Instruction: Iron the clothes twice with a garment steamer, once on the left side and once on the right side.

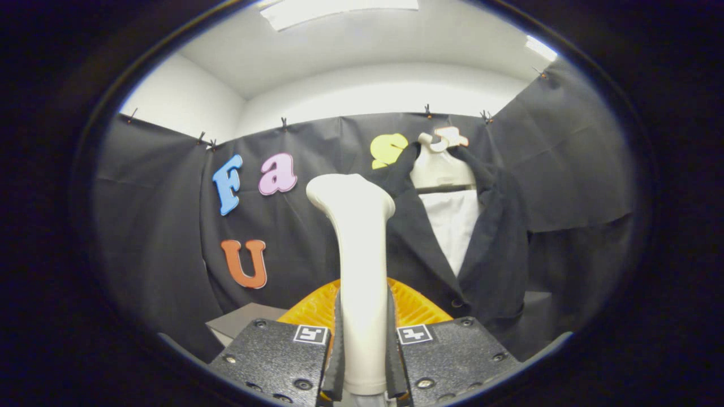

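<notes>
Between my gripper's (362,345) clenched fingers stands the cream plastic garment steamer (357,271), while the black jacket (492,249) on its hanger beyond looks untouched, both passes seemingly left

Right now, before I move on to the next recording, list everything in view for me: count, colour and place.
Steamer: one, cream, upright between the claw's fingers, head topmost.
Jacket: one, black, hanging on the wall cloth beyond and right of the steamer.
Shirt: one, white, inside the open jacket.
Hanger: one, cream, holding both garments.
Orange ribbed piece: one, behind the steamer's handle.
Grey box: one, low, left of the steamer.
Claw: one, black, shut on the steamer's handle.
</notes>
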The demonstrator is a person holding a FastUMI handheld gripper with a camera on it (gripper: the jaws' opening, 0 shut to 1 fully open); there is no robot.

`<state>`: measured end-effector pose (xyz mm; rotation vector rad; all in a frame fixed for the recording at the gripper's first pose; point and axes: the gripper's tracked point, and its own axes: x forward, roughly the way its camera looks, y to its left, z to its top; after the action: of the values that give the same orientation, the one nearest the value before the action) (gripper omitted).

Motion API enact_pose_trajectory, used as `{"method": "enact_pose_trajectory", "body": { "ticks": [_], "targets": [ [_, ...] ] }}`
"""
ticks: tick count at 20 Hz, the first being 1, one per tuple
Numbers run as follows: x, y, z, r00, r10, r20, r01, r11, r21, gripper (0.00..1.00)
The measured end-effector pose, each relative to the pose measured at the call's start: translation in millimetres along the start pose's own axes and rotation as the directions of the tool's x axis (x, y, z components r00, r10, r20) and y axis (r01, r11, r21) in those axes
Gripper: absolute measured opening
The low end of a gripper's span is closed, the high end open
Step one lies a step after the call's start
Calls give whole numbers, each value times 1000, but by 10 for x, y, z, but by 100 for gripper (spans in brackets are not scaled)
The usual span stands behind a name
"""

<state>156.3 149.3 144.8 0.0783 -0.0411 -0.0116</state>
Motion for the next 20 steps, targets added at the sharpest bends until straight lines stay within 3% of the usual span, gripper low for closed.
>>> {"method": "enact_pose_trajectory", "body": {
  "ticks": [3,13,20],
  "targets": [
    [85,-392,111,993,-108,55,110,993,-33,31],
    [329,-720,-299,992,-125,-5,125,991,-54,31],
    [196,-773,-636,989,-134,-56,128,987,-100,31]
  ]
}}
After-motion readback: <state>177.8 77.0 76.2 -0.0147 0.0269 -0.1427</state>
